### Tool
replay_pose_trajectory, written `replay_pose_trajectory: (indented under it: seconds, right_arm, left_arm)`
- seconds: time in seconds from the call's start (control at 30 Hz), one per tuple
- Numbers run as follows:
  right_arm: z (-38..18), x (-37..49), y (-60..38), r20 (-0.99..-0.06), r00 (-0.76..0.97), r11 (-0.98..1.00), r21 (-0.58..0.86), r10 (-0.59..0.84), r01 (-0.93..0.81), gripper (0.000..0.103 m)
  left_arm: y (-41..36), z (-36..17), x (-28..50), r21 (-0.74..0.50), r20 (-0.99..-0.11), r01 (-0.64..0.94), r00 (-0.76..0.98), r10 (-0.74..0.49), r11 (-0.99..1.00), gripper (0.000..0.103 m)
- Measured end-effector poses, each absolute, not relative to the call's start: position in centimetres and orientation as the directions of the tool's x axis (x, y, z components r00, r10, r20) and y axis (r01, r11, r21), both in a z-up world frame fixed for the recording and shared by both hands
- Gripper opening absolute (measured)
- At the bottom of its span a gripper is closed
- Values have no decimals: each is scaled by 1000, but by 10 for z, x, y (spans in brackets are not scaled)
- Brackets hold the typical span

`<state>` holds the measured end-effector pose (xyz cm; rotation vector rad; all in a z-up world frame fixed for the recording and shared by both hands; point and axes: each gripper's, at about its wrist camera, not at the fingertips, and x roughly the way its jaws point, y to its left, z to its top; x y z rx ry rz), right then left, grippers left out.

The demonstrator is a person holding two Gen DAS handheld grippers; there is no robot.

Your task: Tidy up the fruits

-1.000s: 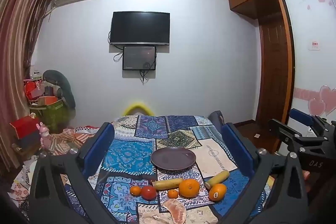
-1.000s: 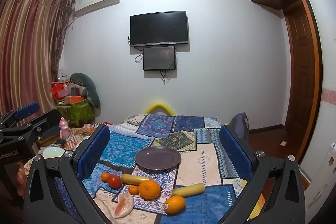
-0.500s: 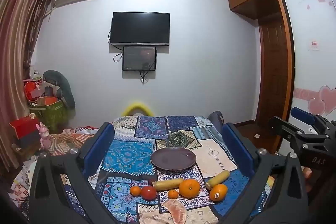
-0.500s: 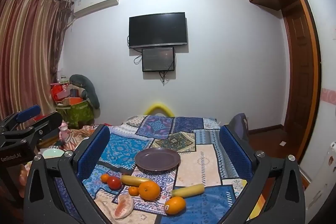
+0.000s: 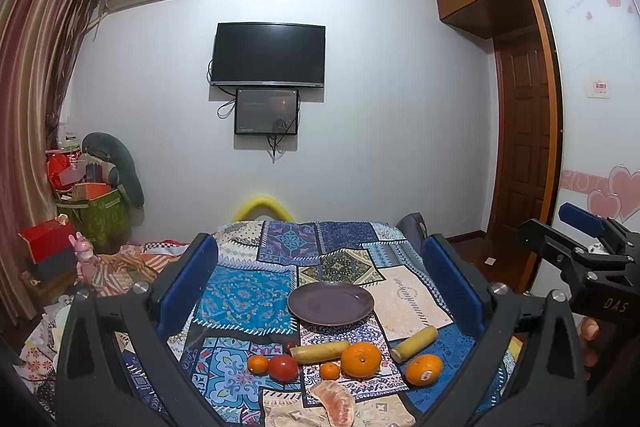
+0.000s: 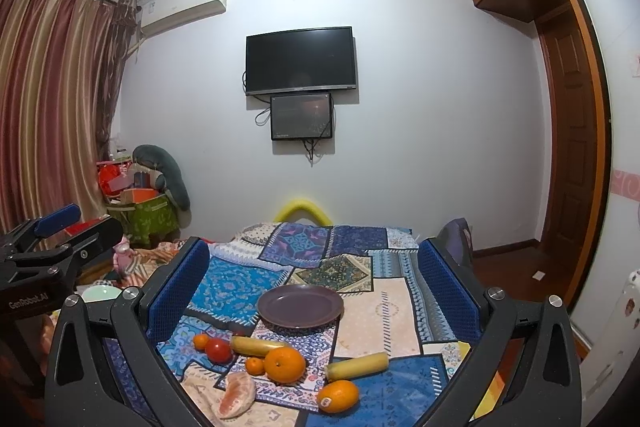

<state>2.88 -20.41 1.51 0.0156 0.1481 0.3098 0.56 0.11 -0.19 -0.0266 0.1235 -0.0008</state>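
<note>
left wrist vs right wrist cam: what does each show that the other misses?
Left wrist only: the right tongs at the frame's right edge, and pink hearts on the wardrobe panel.
Right wrist only: the left tongs at the frame's left edge, and a pale green bowl below them.
Both: the empty purple plate, oranges, tomato, two bananas, the peeled segment on the patchwork cloth, and the wall TV.

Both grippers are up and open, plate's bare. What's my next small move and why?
Probably lower the right gripper toward the stickered orange, nearest on that side. The plate holds nothing, all fruit lies on the patchwork cloth in front of it, and both grippers, including the left gripper, are open and hold nothing.
</note>
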Motion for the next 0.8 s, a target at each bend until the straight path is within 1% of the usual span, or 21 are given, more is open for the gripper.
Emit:
replay_pose_trajectory:
  seconds: [0.8]
  right_arm:
    - [17, 27, -205, -132, 939, 949, 41, 316, -314, 103]
  left_arm:
    - [0, -1, 4, -25, -120, -1, 993, -2, 1000, 103]
